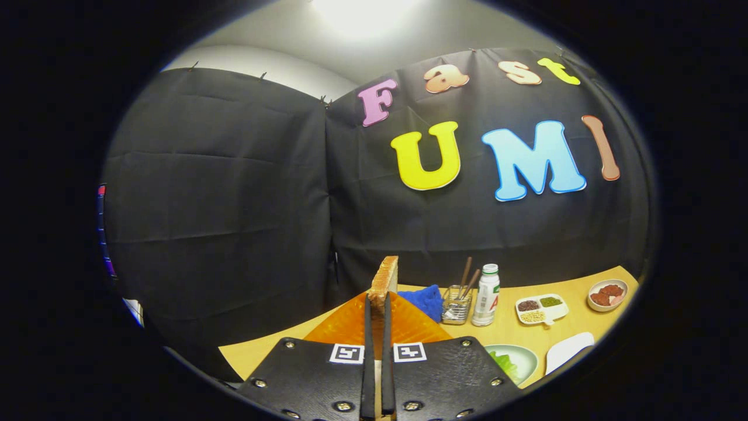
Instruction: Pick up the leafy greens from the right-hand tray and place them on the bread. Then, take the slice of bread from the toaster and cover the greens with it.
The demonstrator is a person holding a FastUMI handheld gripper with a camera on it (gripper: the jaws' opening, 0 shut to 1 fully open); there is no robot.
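My gripper (377,298) is shut on a slice of toasted bread (385,275). The slice stands upright and edge-on between the two fingers, its browned crust rising above the fingertips. It hangs above an orange mat (350,327) on the wooden table (578,321). Some leafy greens (504,363) lie on a pale green plate (526,358) down to the right of the fingers, partly hidden by the gripper's body.
Beyond the fingers to the right stand a blue cloth (425,299), a glass holder with chopsticks (457,305) and a white bottle (486,295). Farther right are a divided dish of beans (540,308), a bowl of reddish food (608,293) and a white plate (570,349).
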